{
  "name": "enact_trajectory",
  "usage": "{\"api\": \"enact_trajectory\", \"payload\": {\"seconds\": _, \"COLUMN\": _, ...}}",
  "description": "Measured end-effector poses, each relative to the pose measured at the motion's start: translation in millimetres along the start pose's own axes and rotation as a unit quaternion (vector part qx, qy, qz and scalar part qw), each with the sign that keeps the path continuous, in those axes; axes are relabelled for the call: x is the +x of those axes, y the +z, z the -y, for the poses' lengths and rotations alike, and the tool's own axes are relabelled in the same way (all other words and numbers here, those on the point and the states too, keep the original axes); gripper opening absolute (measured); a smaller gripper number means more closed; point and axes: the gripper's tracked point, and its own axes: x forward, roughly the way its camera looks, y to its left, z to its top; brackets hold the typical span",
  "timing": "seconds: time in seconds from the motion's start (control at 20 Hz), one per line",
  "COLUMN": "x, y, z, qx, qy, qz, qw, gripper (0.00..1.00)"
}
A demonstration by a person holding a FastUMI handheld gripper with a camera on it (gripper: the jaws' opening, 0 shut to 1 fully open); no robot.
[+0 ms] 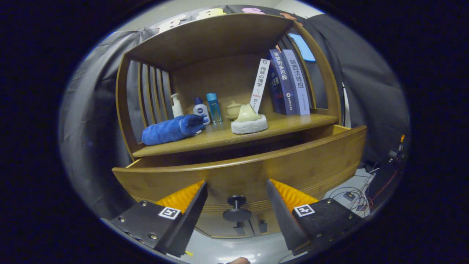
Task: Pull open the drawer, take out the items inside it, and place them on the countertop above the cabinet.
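Two fingers (pixel 190 198) spread wide, level, aimed at the drawer (pixel 256 168) front; gripper (pixel 236 194) holds nothing. Knob (pixel 236 209) sits between the fingers, untouched. Drawer stands pulled out under the countertop (pixel 293 126), which carries a towel (pixel 172 129), bottles and books.

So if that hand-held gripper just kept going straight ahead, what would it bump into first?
Most likely the dark knob on the pulled-out drawer's front. The hand-held gripper is open, its fingers either side of the knob, so the knob or the panel behind it comes first; depth is hard to judge.
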Motion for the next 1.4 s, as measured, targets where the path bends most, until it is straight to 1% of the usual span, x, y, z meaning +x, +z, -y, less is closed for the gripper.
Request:
{"api": "enact_trajectory", "payload": {"seconds": 0.4, "x": 30, "y": 6, "z": -2, "qx": 0.003, "qy": 0.0, "qz": -0.004, "qw": 1.0, "gripper": 0.97}}
{"api": "enact_trajectory", "payload": {"seconds": 1.0, "x": 61, "y": 13, "z": -4, "qx": 0.008, "qy": 0.0, "qz": -0.008, "qw": 1.0, "gripper": 0.97}}
{"api": "enact_trajectory", "payload": {"seconds": 1.2, "x": 64, "y": 13, "z": -3, "qx": 0.01, "qy": 0.0, "qz": -0.008, "qw": 1.0, "gripper": 0.97}}
{"api": "enact_trajectory", "payload": {"seconds": 1.4, "x": 64, "y": 14, "z": -3, "qx": 0.021, "qy": 0.002, "qz": -0.004, "qw": 1.0, "gripper": 0.95}}
